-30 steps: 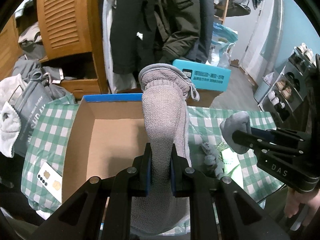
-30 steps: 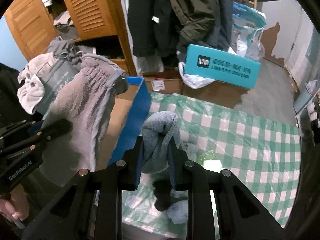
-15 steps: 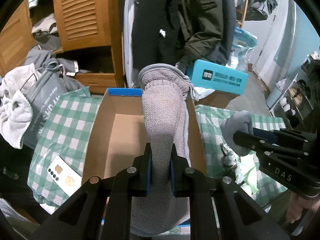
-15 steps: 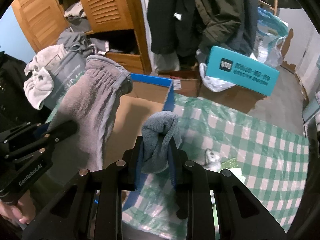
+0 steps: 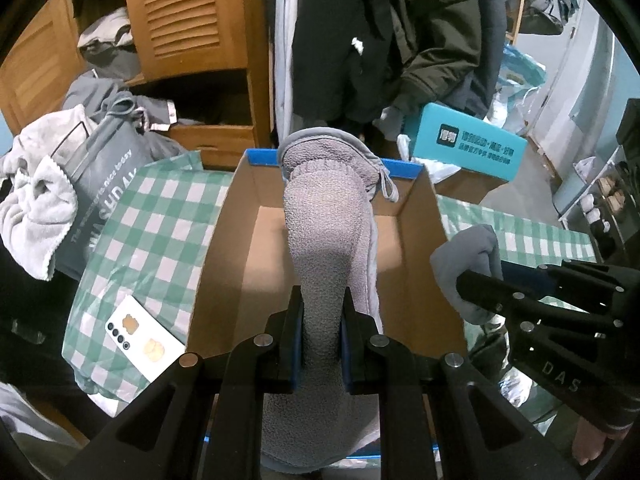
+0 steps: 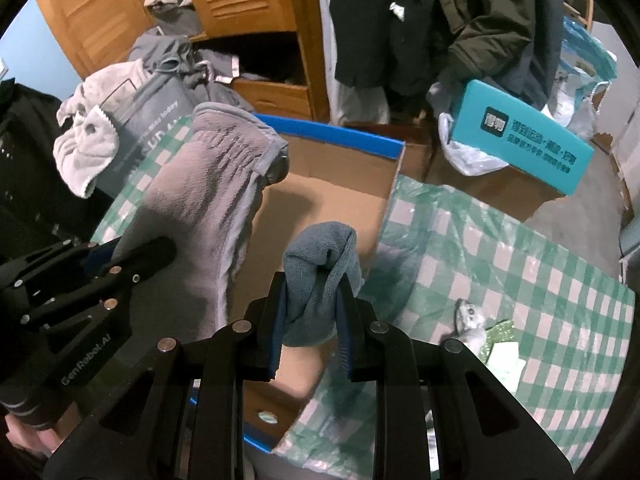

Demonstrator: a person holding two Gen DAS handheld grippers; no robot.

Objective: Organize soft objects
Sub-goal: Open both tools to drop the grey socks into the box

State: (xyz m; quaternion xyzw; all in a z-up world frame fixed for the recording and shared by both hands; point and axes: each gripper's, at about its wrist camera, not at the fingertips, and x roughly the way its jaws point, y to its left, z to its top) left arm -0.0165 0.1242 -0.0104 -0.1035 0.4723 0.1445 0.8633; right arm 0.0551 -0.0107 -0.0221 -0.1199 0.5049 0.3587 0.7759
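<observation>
Centrally, a grey fleece glove [image 5: 328,240] is being clamped by the left gripper [image 5: 322,334], its lower end cut off at frame bottom; a blue-grey cloth [image 6: 320,280] is being pinched by the right gripper [image 6: 312,334], hiding part of the cardboard box [image 6: 340,184].

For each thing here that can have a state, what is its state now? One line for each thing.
Left gripper: shut on the grey slipper, held above the box.
Right gripper: shut on the blue-grey cloth.
Cardboard box: open, nothing seen inside.
Wardrobe door: open.
Phone: lying back up on the checked cloth.
Toy mouse: lying on the checked cloth.
</observation>
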